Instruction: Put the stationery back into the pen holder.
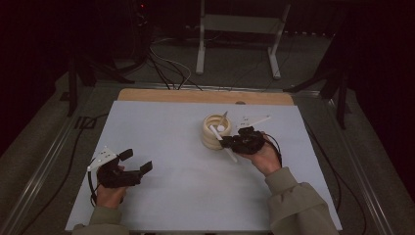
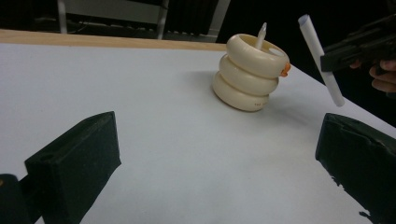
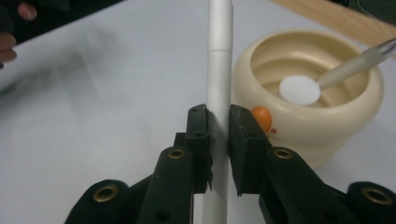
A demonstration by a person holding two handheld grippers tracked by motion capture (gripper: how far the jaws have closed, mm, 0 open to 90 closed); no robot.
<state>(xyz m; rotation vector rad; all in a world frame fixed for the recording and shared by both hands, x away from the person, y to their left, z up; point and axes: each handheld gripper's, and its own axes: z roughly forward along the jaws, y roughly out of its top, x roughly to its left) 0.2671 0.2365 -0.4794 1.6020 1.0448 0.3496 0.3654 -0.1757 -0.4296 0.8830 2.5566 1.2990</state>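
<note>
Right tool: pinching white pen, cream holder just beside.
Left tool: spread, idle.
Tip: go upright, drop slowly.

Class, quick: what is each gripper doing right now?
Left gripper: open, holding nothing, low over the table.
Right gripper: shut on a white pen, beside the cream holder.

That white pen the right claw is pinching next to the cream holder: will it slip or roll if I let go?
The white pen looks smooth and round, so it could slide in the right claw, pinched at one narrow spot. Dropped on the flat table, it would probably roll. It seems stiff and light. The cream holder, squat and wide, likely won't tip.
</note>
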